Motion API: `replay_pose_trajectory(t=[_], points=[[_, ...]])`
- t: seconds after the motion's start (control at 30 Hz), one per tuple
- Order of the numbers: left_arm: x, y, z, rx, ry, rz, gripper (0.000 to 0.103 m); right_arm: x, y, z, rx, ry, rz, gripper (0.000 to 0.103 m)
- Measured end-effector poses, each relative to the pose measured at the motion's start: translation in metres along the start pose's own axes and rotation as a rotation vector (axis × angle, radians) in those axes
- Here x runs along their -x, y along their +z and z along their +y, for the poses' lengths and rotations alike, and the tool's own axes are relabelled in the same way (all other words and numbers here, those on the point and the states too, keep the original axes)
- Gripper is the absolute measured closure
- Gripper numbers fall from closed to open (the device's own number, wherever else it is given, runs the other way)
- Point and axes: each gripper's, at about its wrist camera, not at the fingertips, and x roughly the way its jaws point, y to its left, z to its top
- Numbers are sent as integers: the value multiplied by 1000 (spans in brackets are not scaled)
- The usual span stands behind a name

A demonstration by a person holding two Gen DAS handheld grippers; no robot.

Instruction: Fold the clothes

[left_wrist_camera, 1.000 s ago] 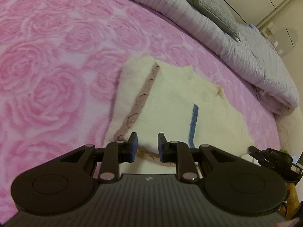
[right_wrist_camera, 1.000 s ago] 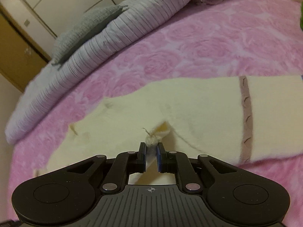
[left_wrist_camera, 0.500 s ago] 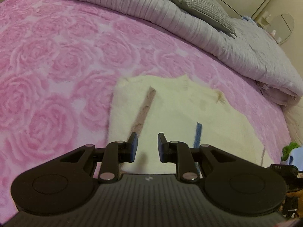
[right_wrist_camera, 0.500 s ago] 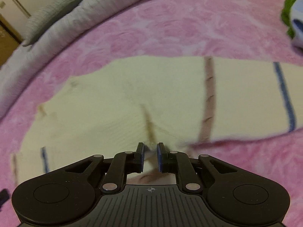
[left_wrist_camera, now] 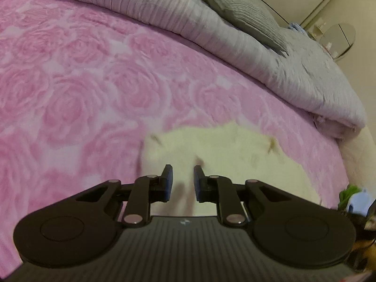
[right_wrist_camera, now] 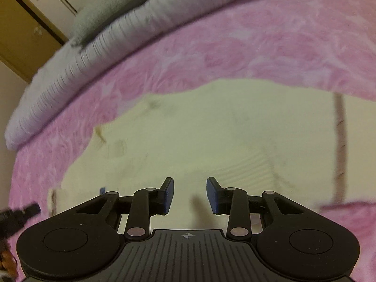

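Hovering over cream garment (right_wrist_camera: pixel 199 136), pink bedspread (right_wrist_camera: pixel 258 47) beneath

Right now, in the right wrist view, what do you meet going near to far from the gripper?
Right gripper, jaws opening with nothing between them → cream garment → pink rose bedspread → striped lilac duvet → grey pillow.

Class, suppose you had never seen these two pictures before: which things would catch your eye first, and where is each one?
First, the pink rose-patterned bedspread filling most of both views. Next, the cream knitted garment lying flat on it, straight ahead of both grippers, with a brown stripe across its right part in the right wrist view. Behind, a rolled lilac-grey duvet runs along the bed's far edge with a grey pillow on top.
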Motion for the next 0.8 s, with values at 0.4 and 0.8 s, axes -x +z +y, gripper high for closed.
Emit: replay_pose_trajectory(t=[0.4,0.8], points=[[-69,37,51,265,-17,179,73,-45,13,7,-52,-105,39,67],[-25,25,64,97,194,-66,103,-40,12,10,32,-128,-25,67]])
